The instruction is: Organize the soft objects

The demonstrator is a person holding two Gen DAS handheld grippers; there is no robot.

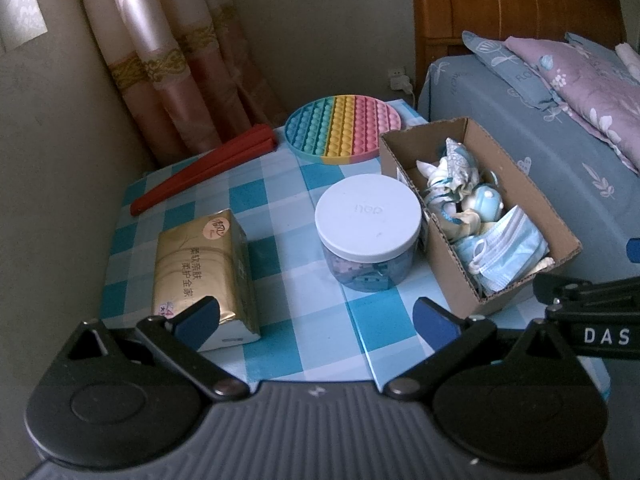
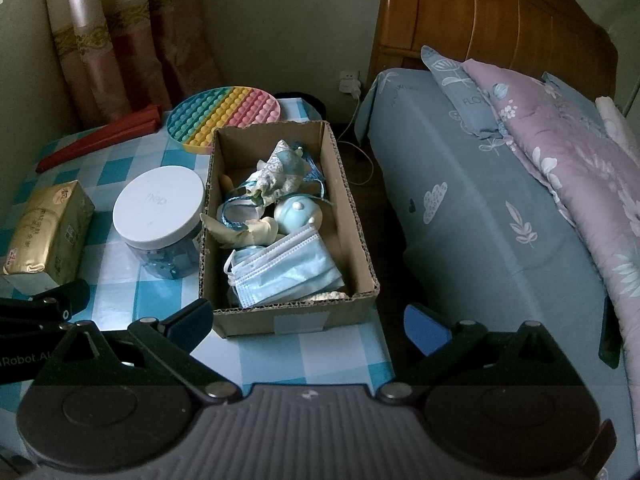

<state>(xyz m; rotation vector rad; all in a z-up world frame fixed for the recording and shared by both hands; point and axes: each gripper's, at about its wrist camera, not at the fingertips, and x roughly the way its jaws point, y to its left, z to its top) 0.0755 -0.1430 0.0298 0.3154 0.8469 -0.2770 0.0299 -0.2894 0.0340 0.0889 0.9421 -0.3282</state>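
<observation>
A: Nearest the cameras, the left gripper (image 1: 316, 320) sat with its jaws spread wide and nothing between them, low over the front edge of the checked table (image 1: 280, 184). Its left pad overlapped the gold tissue pack (image 1: 204, 268) in view, though contact couldn't be judged.

B: And the right gripper (image 2: 308, 322) was just as wide apart and empty, with the near wall of the cardboard box (image 2: 280, 320) framed between its pads.

A: Inside that box, what a jumble! A crumpled pale blue face mask (image 2: 280, 276) lay at the near end, ear loops trailing to the left.

B: Behind it sat a round, pale blue soft toy (image 2: 298, 214) with small white bumps, then a patterned cloth pouch (image 2: 276, 172) tangled in blue ribbon.

A: Just left of the box stood the white-lidded jar (image 1: 368, 216), almost touching it.

B: Farther back, the rainbow bubble mat (image 1: 344, 128) lay flat beside a folded red fan (image 1: 204, 168), and the bed (image 2: 480, 200) ran along the right.
</observation>
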